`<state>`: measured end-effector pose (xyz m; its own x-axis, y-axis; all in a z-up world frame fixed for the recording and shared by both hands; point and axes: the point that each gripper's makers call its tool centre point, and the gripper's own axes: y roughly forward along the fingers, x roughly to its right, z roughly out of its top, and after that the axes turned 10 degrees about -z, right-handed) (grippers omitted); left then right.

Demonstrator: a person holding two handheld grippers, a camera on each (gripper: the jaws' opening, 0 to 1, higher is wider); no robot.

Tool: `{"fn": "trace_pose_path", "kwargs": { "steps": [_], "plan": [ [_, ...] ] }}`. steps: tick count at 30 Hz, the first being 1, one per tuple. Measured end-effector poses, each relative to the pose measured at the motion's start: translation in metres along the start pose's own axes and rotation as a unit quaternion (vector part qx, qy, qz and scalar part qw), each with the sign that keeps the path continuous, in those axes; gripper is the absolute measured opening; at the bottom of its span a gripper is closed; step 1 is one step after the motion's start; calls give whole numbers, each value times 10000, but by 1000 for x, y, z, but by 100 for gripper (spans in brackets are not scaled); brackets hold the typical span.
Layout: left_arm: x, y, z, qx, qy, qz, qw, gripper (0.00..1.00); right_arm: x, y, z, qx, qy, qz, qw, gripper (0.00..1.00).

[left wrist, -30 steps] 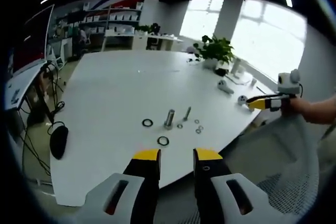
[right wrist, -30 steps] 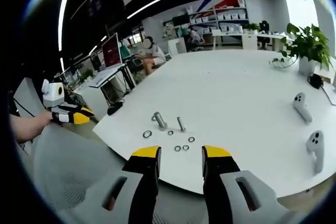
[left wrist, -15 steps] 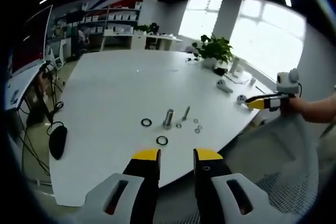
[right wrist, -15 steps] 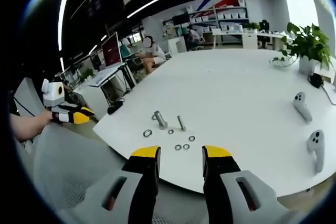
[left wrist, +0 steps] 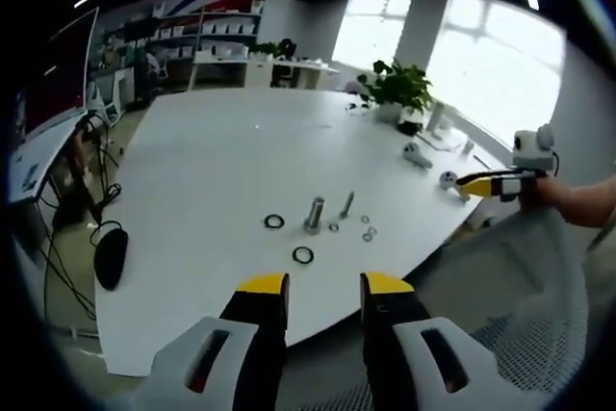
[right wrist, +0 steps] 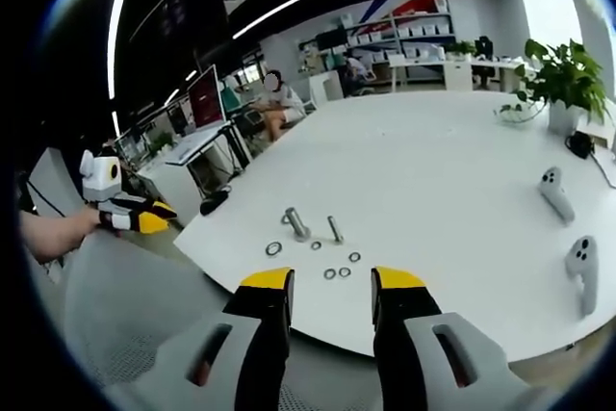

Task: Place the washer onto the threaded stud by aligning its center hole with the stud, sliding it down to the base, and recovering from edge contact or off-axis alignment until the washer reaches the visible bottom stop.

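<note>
A thick threaded stud (left wrist: 314, 215) stands upright on the white table (left wrist: 212, 161), with a thinner bolt (left wrist: 346, 204) beside it. Two black rings (left wrist: 274, 221) (left wrist: 303, 255) and several small washers (left wrist: 369, 230) lie around them. My left gripper (left wrist: 324, 286) hovers open off the table's near edge, holding nothing. In the right gripper view the stud (right wrist: 296, 223), the thin bolt (right wrist: 335, 229), a ring (right wrist: 274, 248) and small washers (right wrist: 337, 272) sit ahead of my right gripper (right wrist: 332, 281), which is open and holds nothing. Each gripper also appears in the other's view, the right gripper (left wrist: 491, 183) and the left gripper (right wrist: 135, 214), both held beyond the table edge.
Two white hand controllers (right wrist: 553, 194) (right wrist: 582, 262) and a potted plant (right wrist: 568, 79) sit on the table's far part. A black mouse (left wrist: 111, 257) lies near one corner. A mesh chair (left wrist: 525, 315) is below the edge. A person (right wrist: 274, 103) sits at a distant desk.
Both views have shifted slightly with the hands. The stud, bolt and washers lie where they were, and both grippers stay open.
</note>
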<state>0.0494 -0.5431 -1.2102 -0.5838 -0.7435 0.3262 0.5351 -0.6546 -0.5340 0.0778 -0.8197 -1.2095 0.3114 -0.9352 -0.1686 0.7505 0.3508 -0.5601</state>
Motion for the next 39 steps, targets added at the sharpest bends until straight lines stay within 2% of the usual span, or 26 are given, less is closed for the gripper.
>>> {"fn": "trace_pose_path", "kwargs": {
  "steps": [2, 5, 10, 13, 18, 25, 30, 39],
  "plan": [
    [2, 1, -4, -134, -14, -57, 9999, 28, 0, -1, 0, -1, 10, 4, 10000, 34],
    [1, 3, -7, -321, 69, 16, 9995, 30, 0, 0, 1, 18, 38, 12, 10000, 34],
    [-13, 0, -7, -380, -343, 134, 9986, 31, -1, 0, -1, -22, 19, 39, 10000, 35],
    [-21, 0, 0, -352, -344, 197, 9986, 33, -1, 0, 0, -11, 54, 48, 10000, 35],
    [-33, 10, 10, -508, -177, 369, 9979, 33, -3, 1, -2, -63, 69, 76, 9999, 35],
    [-44, 42, 20, -817, -142, 375, 9958, 33, -3, 1, -5, -138, 84, 75, 9998, 35],
    [-54, 76, 26, -1068, 161, 465, 9931, 32, -4, 1, -5, -132, 55, 115, 9998, 35],
    [-73, 123, 22, -1326, -97, 498, 9899, 31, -6, 2, -7, -191, -6, 160, 9997, 34]
  ]
}}
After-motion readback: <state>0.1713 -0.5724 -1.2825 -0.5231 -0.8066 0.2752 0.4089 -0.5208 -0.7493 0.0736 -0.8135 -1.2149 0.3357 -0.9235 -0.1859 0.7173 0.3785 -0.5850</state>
